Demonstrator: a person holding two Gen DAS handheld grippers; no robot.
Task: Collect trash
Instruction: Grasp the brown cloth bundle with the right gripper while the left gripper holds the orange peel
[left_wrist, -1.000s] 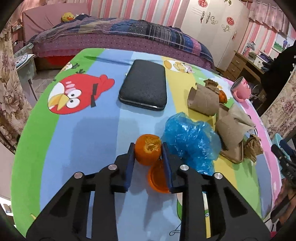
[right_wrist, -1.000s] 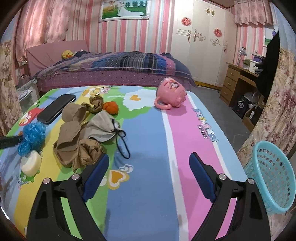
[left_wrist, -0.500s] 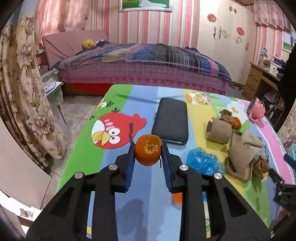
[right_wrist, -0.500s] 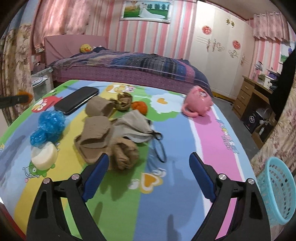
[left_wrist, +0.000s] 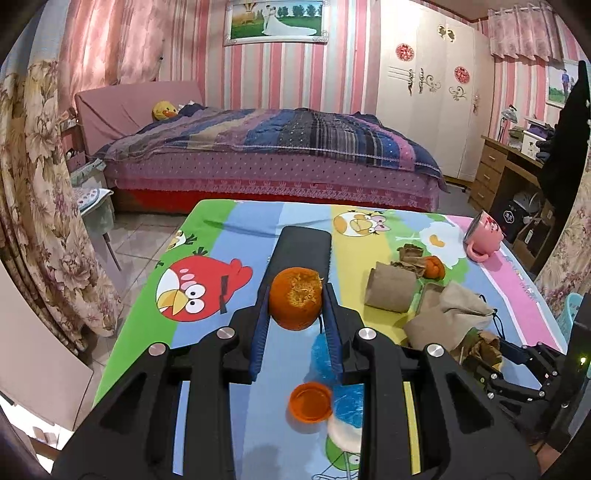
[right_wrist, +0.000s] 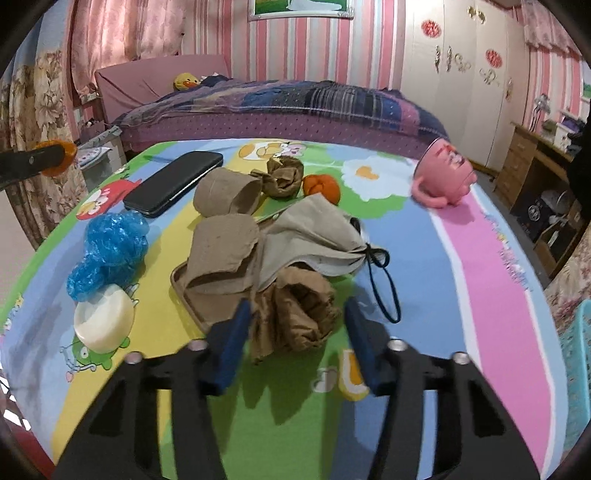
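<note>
My left gripper (left_wrist: 295, 295) is shut on a hollowed orange (left_wrist: 295, 302) and holds it up above the cartoon tablecloth (left_wrist: 207, 229). An orange peel cap (left_wrist: 310, 402) lies on the cloth below it. My right gripper (right_wrist: 295, 317) is low over a crumpled brown paper wad (right_wrist: 299, 317). Its jaws are closing with the wad between them. The left pad is at the paper's edge and the right pad stands a little clear. Around it lie flattened cardboard tubes (right_wrist: 221, 254), a grey drawstring pouch (right_wrist: 314, 236), a blue plastic bag (right_wrist: 110, 243) and a white shell-like piece (right_wrist: 103, 325).
A black case (right_wrist: 173, 184), another cardboard tube (right_wrist: 225, 195), a small orange scrap (right_wrist: 321, 186) and a tipped pink mug (right_wrist: 443, 177) lie farther back. A teal basket (right_wrist: 576, 369) stands off the table's right side. A bed is beyond the far edge.
The left gripper has risen from the cloth with the orange in it. The right gripper has moved left and down over the brown paper wad, and its jaws have narrowed around it.
</note>
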